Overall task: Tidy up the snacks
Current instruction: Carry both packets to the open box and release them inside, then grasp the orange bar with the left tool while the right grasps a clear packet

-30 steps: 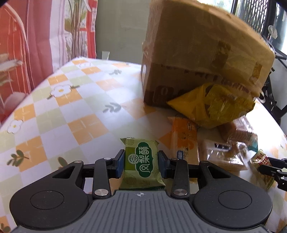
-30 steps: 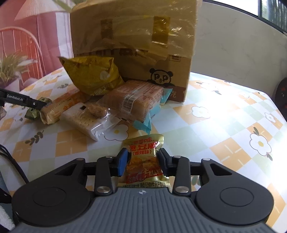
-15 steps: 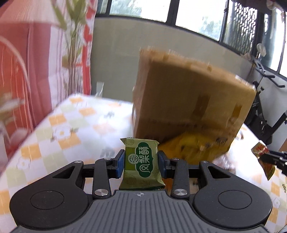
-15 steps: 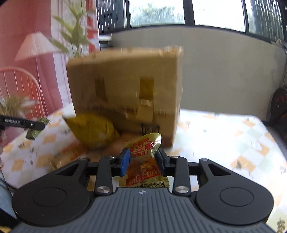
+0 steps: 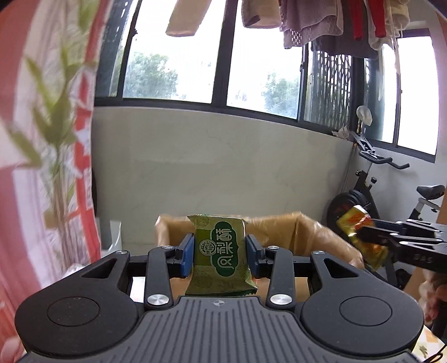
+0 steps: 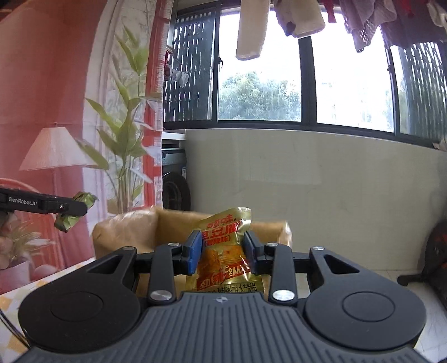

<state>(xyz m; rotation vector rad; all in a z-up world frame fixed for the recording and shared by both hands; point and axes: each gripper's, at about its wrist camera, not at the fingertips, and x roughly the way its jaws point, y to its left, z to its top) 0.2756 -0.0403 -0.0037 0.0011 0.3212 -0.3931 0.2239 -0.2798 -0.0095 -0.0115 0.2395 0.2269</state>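
Note:
My left gripper (image 5: pixel 219 255) is shut on a green snack packet (image 5: pixel 219 254) and holds it up at the height of the open top of the cardboard box (image 5: pixel 279 223). My right gripper (image 6: pixel 222 252) is shut on a gold and red snack pouch (image 6: pixel 226 251), also raised in front of the box (image 6: pixel 125 229). In the left wrist view the right gripper with its pouch (image 5: pixel 360 234) hangs at the right, beside the box rim. In the right wrist view the left gripper with the green packet (image 6: pixel 74 212) shows at the left. The inside of the box is hidden.
A grey wall and windows with hanging laundry (image 5: pixel 321 22) stand behind the box. An exercise bike (image 5: pixel 391 195) is at the right. A pink printed curtain (image 6: pixel 56 111) and a washing machine (image 6: pixel 174 181) are at the left. The checked tablecloth (image 6: pixel 11 298) shows at the lower left.
Both grippers have risen from table level, where the other snacks lay, up to the box's open top. Each still holds its packet. The table and the snack pile have dropped out of view.

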